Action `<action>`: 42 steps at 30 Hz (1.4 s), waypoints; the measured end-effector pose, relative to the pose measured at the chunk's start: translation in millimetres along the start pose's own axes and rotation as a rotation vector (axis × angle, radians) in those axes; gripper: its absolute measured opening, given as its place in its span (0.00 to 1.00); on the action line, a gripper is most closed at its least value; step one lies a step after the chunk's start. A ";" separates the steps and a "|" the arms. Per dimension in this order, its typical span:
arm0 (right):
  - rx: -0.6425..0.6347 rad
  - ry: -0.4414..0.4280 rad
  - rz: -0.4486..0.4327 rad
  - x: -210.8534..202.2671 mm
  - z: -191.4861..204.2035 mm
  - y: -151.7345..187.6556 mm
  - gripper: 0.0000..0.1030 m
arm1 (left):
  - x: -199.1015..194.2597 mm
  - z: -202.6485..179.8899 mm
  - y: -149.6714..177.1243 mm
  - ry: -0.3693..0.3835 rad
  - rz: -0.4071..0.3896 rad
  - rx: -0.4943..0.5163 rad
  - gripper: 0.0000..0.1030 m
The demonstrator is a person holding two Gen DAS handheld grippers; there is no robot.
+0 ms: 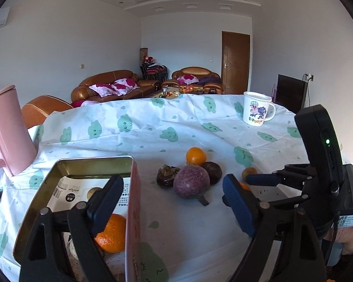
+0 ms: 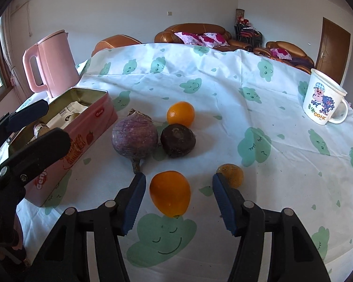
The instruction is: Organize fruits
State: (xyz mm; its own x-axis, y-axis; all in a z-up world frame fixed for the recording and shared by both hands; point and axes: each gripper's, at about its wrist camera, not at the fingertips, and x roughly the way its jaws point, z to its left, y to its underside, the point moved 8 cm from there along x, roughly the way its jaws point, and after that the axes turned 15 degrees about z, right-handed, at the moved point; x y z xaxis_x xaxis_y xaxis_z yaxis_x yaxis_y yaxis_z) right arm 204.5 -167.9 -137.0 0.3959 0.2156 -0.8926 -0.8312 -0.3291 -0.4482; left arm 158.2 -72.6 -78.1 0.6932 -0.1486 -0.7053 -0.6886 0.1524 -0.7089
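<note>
We are holding the right gripper wide around the nearest orange to grasp it, while the left gripper, also wide and empty, is straddling the pink tin wall.

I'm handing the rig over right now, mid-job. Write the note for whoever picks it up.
Left hand-held gripper: open, empty, poised over the near edge of the pink tin.
Right hand-held gripper: open, straddling the nearest orange, not yet closed.
Done: one orange in tin.
Left on the cloth: the nearest orange, far orange, purple root, dark round fruit, small yellowish fruit, and a dark shrivelled piece.
Next: probably close on the nearest orange and carry it to the tin.
</note>
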 end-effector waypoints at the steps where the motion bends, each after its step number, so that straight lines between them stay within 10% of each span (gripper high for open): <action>1: 0.002 -0.008 0.007 1.4 -0.1 0.4 0.37 | 3.5 -1.5 -1.0 -0.005 0.006 0.007 0.86; 11: 0.093 0.138 -0.131 -28.3 -38.9 -3.6 0.34 | 33.4 -20.6 -9.0 0.018 0.100 0.053 0.83; 23: 0.096 0.122 -0.147 -31.2 -44.2 -6.2 0.34 | 78.2 -28.1 -6.4 0.013 0.256 0.068 0.52; 42: 0.057 0.064 -0.275 -56.1 -34.4 -4.6 0.34 | 40.3 -26.7 -15.5 0.068 0.078 0.062 0.51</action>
State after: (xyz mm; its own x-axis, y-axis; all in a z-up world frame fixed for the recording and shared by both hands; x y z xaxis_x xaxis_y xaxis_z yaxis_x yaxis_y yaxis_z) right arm 199.4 -210.1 -86.5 0.6317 0.2305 -0.7401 -0.7093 -0.2134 -0.6719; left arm 191.2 -107.1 -95.7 0.6209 -0.1993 -0.7581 -0.7236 0.2260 -0.6521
